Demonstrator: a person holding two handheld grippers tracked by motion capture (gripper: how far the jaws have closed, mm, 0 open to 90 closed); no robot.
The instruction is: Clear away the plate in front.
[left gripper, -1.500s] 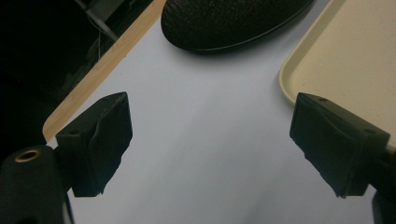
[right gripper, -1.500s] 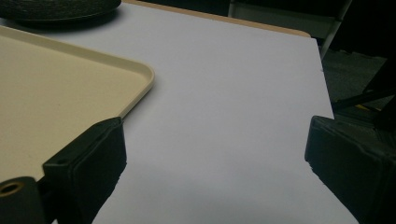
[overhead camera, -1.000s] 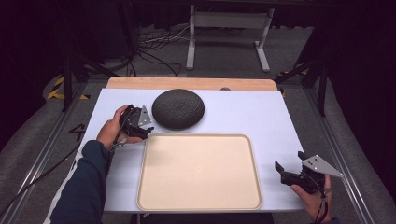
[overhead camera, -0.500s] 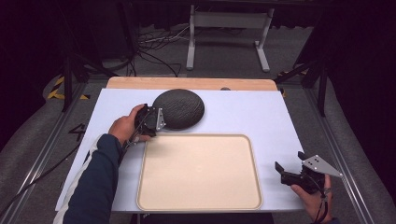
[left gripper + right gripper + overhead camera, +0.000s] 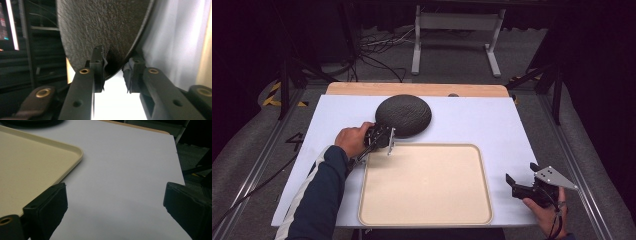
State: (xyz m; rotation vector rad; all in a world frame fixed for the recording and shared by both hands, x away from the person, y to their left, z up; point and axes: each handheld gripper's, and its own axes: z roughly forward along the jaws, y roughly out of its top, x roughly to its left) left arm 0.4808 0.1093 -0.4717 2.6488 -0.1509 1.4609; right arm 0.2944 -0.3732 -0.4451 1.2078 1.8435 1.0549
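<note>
A dark speckled round plate (image 5: 404, 114) lies dome-up on the white table top (image 5: 482, 120), just behind a beige tray (image 5: 427, 146). My left gripper (image 5: 385, 137) is at the plate's near-left edge. In the left gripper view the plate (image 5: 100, 25) has its rim between the jaws of my left gripper (image 5: 115, 67). The jaws have just been closing, and one pad (image 5: 100, 62) lies on the plate's top while the other meets its rim. My right gripper (image 5: 522, 176) rests at the table's near right, open over bare table (image 5: 115, 202).
The tray (image 5: 30, 165) holds nothing and fills the near middle. A wooden strip (image 5: 417, 89) runs along the far table edge. Beyond it are a metal stand (image 5: 457, 30) and cables on the floor. White table lies right of the tray.
My left hand moved right and a little down to the plate's edge, and its jaws closed around the rim. The right hand stayed put.
</note>
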